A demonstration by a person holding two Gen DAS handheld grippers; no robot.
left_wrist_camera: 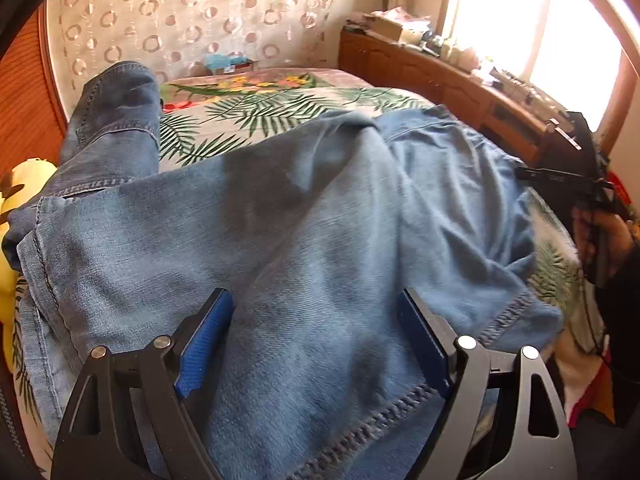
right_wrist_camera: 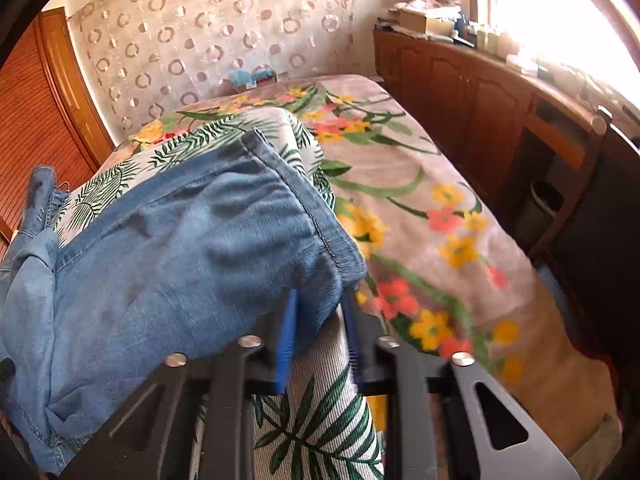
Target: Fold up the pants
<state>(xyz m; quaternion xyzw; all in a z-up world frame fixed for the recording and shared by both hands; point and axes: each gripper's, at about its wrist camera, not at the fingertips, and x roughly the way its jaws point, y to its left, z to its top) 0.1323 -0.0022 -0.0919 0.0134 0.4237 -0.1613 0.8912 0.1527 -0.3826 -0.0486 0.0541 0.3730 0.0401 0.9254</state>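
The jeans (left_wrist_camera: 304, 216) are lying spread over the bed (right_wrist_camera: 420, 208), on a leaf-print cloth (right_wrist_camera: 320, 420), with one leg trailing off toward the wardrobe (left_wrist_camera: 28, 120) on the left.

The left gripper (left_wrist_camera: 316, 332) is hovering above the denim with its jaws wide apart, holding nothing. The right gripper (right_wrist_camera: 318, 332) is closing narrowly around a hem corner of the jeans; the fabric is sitting between the blue pads (right_wrist_camera: 286, 344), and the grip appears clamped, though contact on the far pad is blurred.

To do this step well, the left gripper should be taking the matching hem (left_wrist_camera: 504, 320) near its stitched edge, so both corners are travelling together and the fold line is staying straight. Pinch denim only; the cloth beneath is lying close to the right jaws and could be lifting with it.

Open bed is extending ahead toward the curtain (right_wrist_camera: 224, 32), giving room to carry the fold forward. The cabinet (right_wrist_camera: 472, 92) is standing close along the right side, and the bed edge is near on the left.
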